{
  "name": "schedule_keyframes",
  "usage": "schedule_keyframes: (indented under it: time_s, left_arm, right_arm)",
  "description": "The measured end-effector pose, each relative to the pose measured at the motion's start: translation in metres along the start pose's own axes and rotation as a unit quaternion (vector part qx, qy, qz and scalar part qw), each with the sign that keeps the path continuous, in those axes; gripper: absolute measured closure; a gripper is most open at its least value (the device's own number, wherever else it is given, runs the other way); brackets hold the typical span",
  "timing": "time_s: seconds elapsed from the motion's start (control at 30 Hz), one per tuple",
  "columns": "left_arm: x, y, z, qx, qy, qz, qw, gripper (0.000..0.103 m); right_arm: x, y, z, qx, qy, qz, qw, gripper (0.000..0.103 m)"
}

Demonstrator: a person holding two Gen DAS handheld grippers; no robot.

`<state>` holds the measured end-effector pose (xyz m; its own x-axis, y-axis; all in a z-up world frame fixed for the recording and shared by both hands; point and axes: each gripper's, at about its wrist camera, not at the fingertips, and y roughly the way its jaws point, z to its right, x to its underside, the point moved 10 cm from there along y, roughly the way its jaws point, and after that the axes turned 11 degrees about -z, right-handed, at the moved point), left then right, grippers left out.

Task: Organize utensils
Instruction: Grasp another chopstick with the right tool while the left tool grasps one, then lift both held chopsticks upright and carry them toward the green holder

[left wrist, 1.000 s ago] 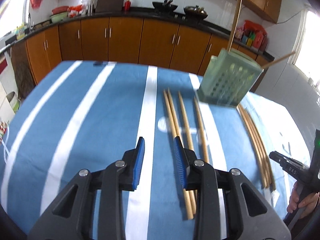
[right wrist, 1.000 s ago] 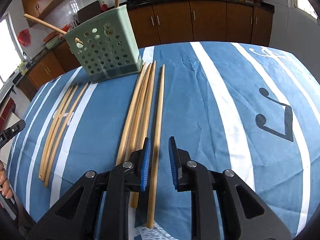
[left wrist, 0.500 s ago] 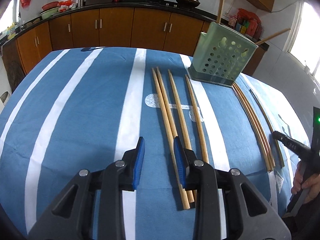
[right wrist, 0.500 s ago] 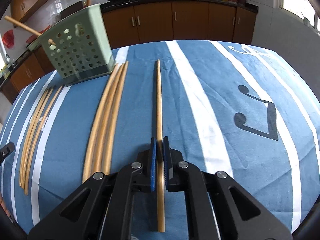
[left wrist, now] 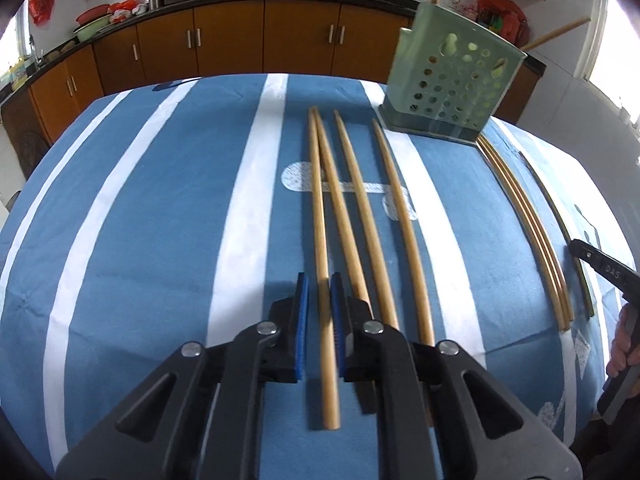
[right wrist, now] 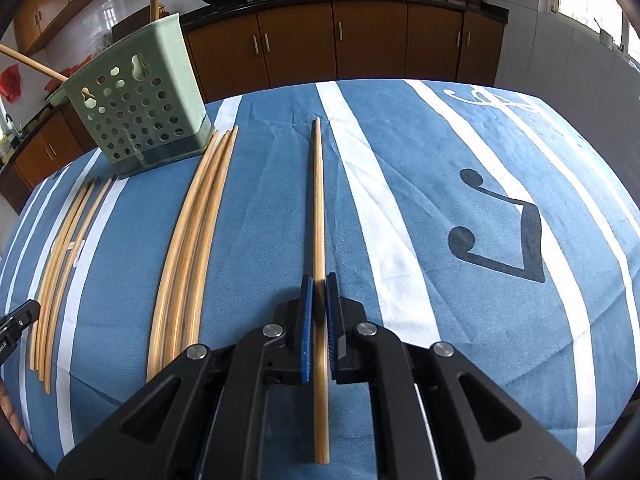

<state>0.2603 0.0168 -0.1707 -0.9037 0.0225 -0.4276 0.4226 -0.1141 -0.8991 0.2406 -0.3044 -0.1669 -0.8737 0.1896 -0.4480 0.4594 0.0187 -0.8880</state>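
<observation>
Right gripper [right wrist: 317,312] clamped on lone chopstick [right wrist: 319,208] mid-table; left gripper [left wrist: 319,308] closing around leftmost chopstick [left wrist: 320,216], near front edge. Light, stiff, smooth sticks; grip thick end, toward green holder [right wrist: 138,112].

Left gripper [left wrist: 319,320] is angled down over the striped blue cloth [left wrist: 160,220], its blue pads set either side of the leftmost chopstick [left wrist: 320,220] of a group of four; the jaws are nearly together (a sliver of gap shows beside the stick). The next chopstick [left wrist: 346,220] crosses close against it near the far tips. A green holder [left wrist: 452,92] stands tilted beyond, three chopsticks [left wrist: 528,220] lying to its right. At the right edge, the right gripper [left wrist: 600,268] and a hand [left wrist: 626,344] are partly visible.
</observation>
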Motion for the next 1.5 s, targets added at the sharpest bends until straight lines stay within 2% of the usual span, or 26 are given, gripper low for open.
schedule_keyframes:
  time_s: [0.2, 0.33, 0.5, 0.83, 1.5]
  left_arm:
    - [-0.01, 0.003, -0.006, -0.006, -0.011, 0.003, 0.9999, 0.091]
    - [-0.019, 0.008, -0.011, -0.016, -0.014, 0.006, 0.9998, 0.095]
    - [-0.032, 0.012, -0.029, -0.027, -0.033, 0.012, 0.999, 0.095]
    - [-0.033, 0.012, -0.032, -0.009, -0.036, 0.022, 0.9991, 0.094]
    - [-0.032, 0.012, -0.034, 0.003, -0.042, 0.023, 0.9989, 0.094]
  right_arm:
    - [-0.001, 0.001, -0.002, -0.001, -0.005, 0.003, 1.0, 0.096]
    - [-0.003, 0.002, -0.005, -0.001, -0.012, 0.004, 1.0, 0.095]
    - [-0.01, 0.005, -0.008, 0.004, -0.026, 0.013, 1.0, 0.095]
    - [-0.013, 0.006, -0.009, 0.004, -0.025, 0.015, 1.0, 0.095]
    - [-0.012, 0.005, -0.009, -0.006, -0.019, 0.014, 1.0, 0.095]
